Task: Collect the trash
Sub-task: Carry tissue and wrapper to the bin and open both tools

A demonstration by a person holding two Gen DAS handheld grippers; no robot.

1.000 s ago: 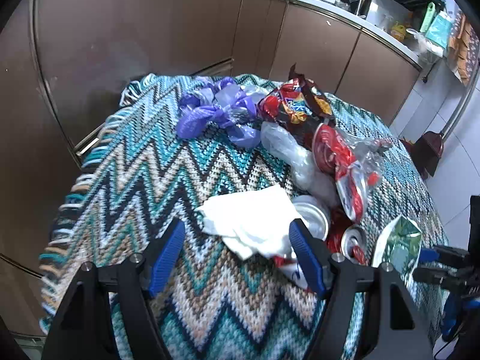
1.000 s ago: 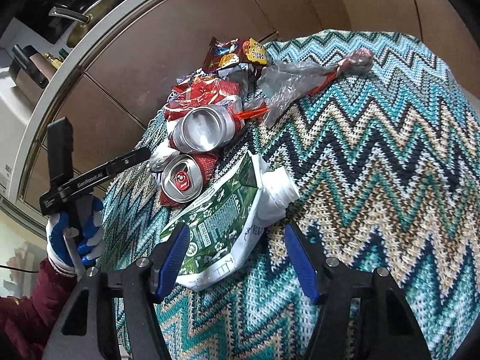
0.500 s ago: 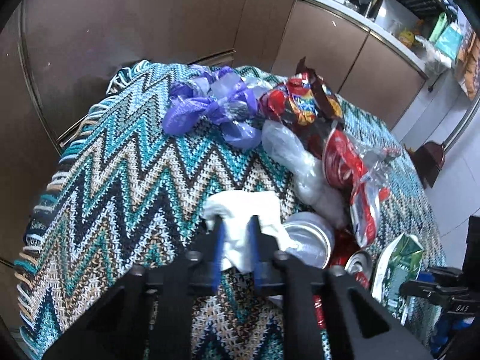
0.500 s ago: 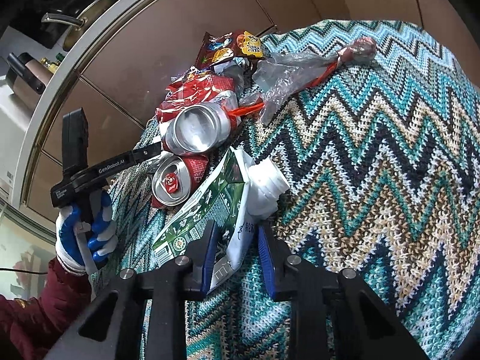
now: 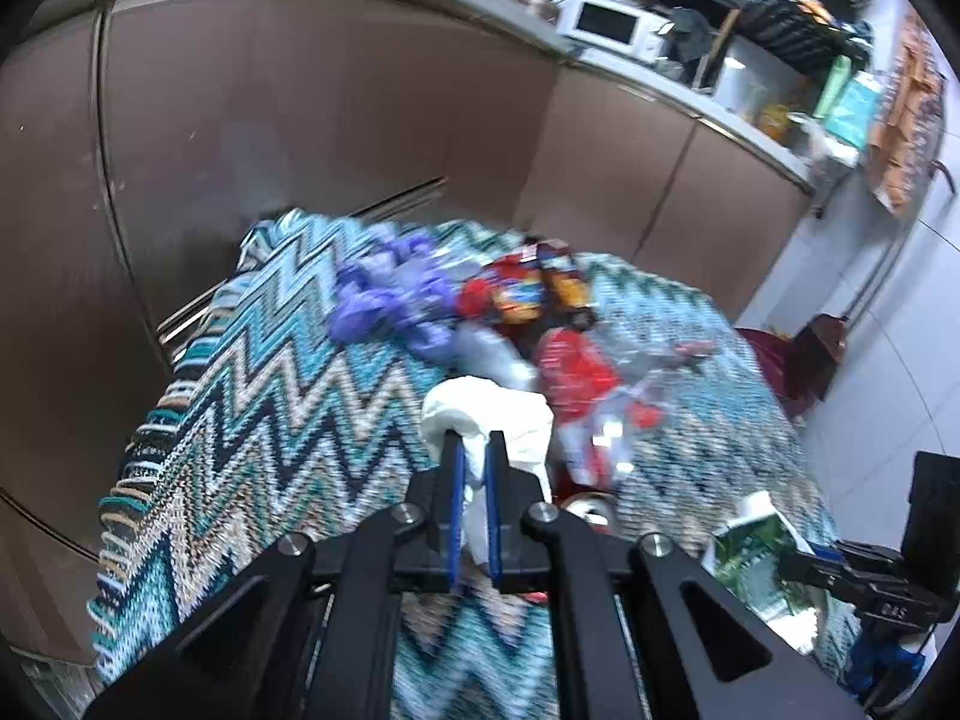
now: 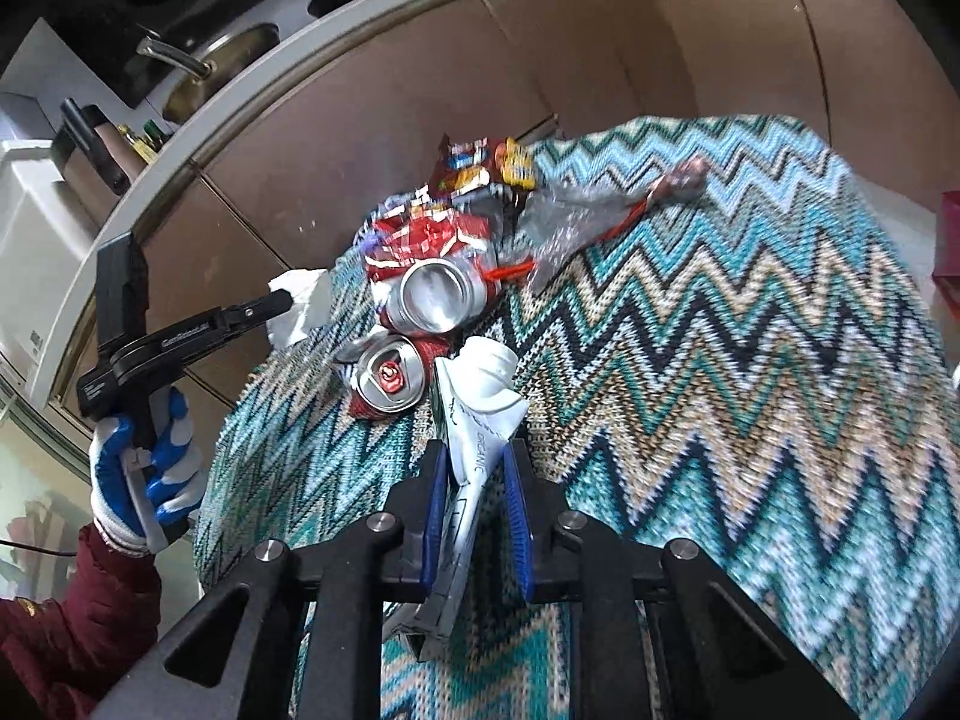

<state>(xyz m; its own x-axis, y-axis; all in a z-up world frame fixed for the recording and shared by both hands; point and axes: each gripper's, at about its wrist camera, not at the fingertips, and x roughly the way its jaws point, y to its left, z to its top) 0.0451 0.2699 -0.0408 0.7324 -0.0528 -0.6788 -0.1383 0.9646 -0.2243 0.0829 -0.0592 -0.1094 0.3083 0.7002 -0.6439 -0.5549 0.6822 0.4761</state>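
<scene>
My left gripper is shut on a crumpled white tissue and holds it above the zigzag cloth. It also shows in the right wrist view with the tissue. My right gripper is shut on a flattened green-and-white carton, lifted off the cloth; the carton also shows in the left wrist view. Two crushed cans, red wrappers, a snack bag, clear plastic and a purple bag lie piled on the cloth.
Brown cabinet doors stand close behind the table. A counter with a microwave runs behind them. The cloth's fringe edge hangs at the left. A dark red bin stands on the tiled floor at the right.
Both grippers closed from open, the left on the tissue, the right on the carton, then lifted them off the cloth. The carton has turned edge-on between the right fingers.
</scene>
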